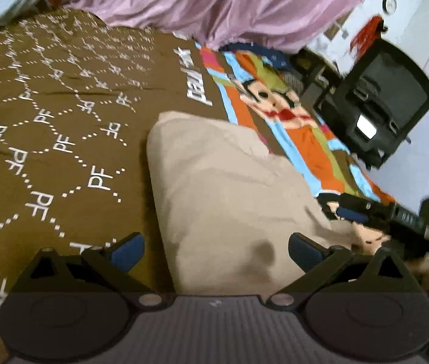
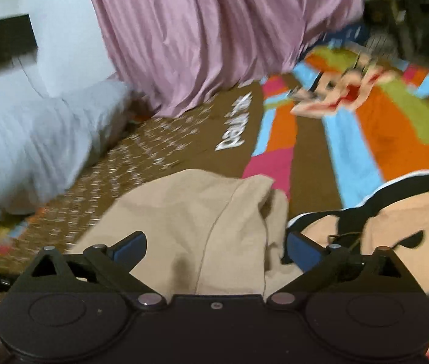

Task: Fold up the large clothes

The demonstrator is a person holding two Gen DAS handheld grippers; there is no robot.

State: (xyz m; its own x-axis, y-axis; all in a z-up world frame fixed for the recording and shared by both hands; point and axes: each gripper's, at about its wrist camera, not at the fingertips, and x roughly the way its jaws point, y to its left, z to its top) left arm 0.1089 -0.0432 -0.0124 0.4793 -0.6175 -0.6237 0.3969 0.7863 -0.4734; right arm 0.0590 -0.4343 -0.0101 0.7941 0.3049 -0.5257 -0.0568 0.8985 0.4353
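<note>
One beige garment [image 1: 229,194] lies on the bed, filling the centre of the left wrist view and reaching toward 6 o'clock. One brown bedspread [image 1: 47,115] with white lettering covers the bed, spreading toward 9 o'clock. One striped cartoon blanket [image 1: 299,127] lies toward 3 o'clock. One pink curtain [image 1: 214,3] hangs at 12 o'clock. One black chair [image 1: 378,103] stands at 2 o'clock, and one round wall clock [image 1: 390,5] sits above it. One pale pillow [image 2: 41,139] lies at 9 o'clock in the right wrist view. Two hand-held grippers show: the left hand-held gripper [image 1: 216,253] and the right hand-held gripper [image 2: 216,251], each with two blue-padded fingers spread apart.
</note>
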